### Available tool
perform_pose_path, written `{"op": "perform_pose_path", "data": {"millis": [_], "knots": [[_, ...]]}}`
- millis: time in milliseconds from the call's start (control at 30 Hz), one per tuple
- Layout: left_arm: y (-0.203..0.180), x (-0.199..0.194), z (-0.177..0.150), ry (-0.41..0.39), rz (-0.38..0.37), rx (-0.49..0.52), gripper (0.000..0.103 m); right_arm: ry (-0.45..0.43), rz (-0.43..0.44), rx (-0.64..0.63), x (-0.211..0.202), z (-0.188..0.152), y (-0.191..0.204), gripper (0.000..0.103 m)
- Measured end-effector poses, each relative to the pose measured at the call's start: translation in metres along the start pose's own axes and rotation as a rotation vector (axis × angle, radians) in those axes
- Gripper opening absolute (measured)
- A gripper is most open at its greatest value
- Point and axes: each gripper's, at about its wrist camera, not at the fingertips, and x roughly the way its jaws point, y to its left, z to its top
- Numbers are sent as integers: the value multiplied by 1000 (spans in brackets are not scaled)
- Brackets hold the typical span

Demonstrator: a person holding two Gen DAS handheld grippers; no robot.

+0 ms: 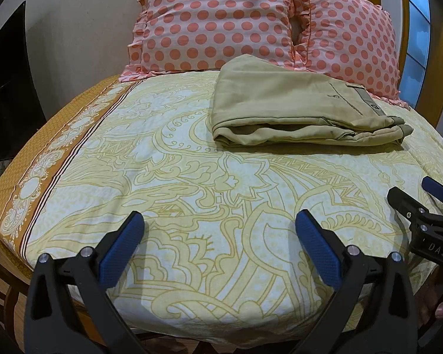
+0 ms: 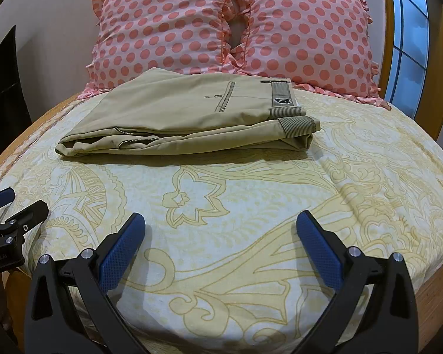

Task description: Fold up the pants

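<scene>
Khaki pants [image 2: 186,118] are seen folded compactly near the bed's [image 2: 369,194] head edge, before pillows [image 2: 236,26] | left gripper [image 1: 218,230] and right gripper [image 2: 220,230] — jaws wide, empty | folding judged done.

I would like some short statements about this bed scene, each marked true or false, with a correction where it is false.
1. The beige cotton pants lie folded in a compact stack on the yellow patterned bedsheet. True.
2. The left gripper is clamped on the pants. False: it is open, over bare sheet, apart from them.
3. Two pink pillows with coral polka dots stand behind the pants. True.
4. The right gripper holds the waistband. False: its jaws are open and empty.
5. The pants hang over the bed edge. False: they rest wholly on the sheet.
</scene>
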Motion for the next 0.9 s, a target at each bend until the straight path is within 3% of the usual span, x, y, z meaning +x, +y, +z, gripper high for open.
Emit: {"op": "perform_pose_path", "data": {"millis": [900], "knots": [[1, -1, -1, 4, -5, 3, 101, 0, 0, 0, 0, 0, 0, 102]]}}
